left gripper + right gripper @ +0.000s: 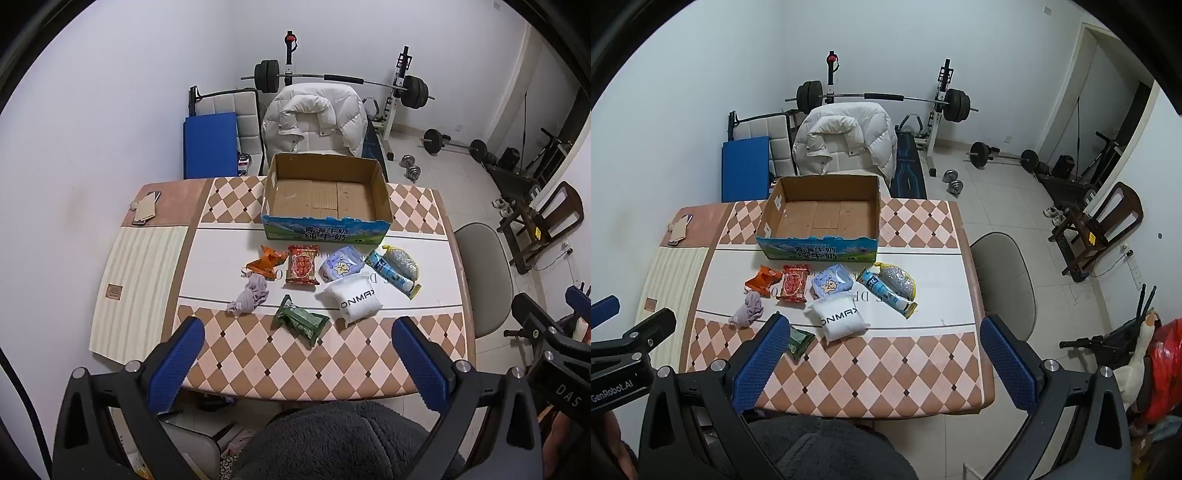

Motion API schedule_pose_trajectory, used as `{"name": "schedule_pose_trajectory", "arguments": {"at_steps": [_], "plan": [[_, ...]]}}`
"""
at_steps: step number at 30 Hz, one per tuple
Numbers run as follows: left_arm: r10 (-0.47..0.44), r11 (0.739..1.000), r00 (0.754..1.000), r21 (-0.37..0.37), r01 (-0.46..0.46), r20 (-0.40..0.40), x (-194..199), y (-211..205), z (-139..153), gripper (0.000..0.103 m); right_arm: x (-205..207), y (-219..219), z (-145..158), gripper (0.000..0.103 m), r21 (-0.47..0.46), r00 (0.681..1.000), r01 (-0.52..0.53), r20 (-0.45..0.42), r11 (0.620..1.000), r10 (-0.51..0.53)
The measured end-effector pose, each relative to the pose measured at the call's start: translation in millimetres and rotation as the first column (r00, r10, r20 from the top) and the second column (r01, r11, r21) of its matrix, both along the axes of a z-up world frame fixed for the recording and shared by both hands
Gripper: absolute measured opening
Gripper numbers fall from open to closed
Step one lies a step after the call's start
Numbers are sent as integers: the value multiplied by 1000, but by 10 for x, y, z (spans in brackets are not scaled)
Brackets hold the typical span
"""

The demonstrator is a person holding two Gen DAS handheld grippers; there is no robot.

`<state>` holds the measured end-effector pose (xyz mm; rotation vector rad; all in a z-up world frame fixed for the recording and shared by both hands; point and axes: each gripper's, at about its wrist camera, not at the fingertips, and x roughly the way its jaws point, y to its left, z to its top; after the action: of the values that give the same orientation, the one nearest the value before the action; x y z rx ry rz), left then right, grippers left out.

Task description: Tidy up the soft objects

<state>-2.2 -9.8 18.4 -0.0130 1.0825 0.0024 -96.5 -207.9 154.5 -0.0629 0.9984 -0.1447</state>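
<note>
Checkered desk (pixel 332 354) carries one box (pixel 327 229), eight soft items, one reading "ONMAX" (pixel 353 300); both tools, left (pixel 297 365) and right (pixel 882 363), gape, grasping nothing.

Matt corrugated cardboard box (pixel 325 192), glossy plastic snack packets (pixel 302 264), crumpled grey cloth (pixel 250 295), smooth checkered table (pixel 332 354).

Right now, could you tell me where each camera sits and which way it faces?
Left wrist: on the left gripper, held above the near table edge, facing the cardboard box; its open fingers and the right gripper show.
Right wrist: on the right gripper, same heading, further right; the left gripper shows.
Shared: box, white pouch, green packet.
</note>
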Motion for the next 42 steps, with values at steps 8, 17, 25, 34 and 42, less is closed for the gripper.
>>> {"name": "schedule_pose_trajectory", "arguments": {"at_steps": [8, 17, 25, 34, 42], "plan": [[3, 1000, 1000, -2, -3, 0, -4, -2, 1, 103, 1, -8, 4, 103, 6, 1000, -1, 11, 1000, 1], [2, 1000, 1000, -1, -2, 6, 33, -25, 74, 103, 3, -11, 6, 103, 7, 1000, -1, 11, 1000, 1], [4, 1000, 1000, 1, -4, 10, 50, -42, 101, 103, -2, -21, 9, 103, 10, 1000, 0, 12, 1000, 0], [4, 1000, 1000, 1, -4, 11, 67, -44, 127, 103, -7, -29, 17, 103, 12, 1000, 0, 11, 1000, 0], [15, 1000, 1000, 6, -15, 11, 87, -33, 79, 103, -7, -31, -7, 103, 18, 1000, 4, 13, 1000, -4]]}}
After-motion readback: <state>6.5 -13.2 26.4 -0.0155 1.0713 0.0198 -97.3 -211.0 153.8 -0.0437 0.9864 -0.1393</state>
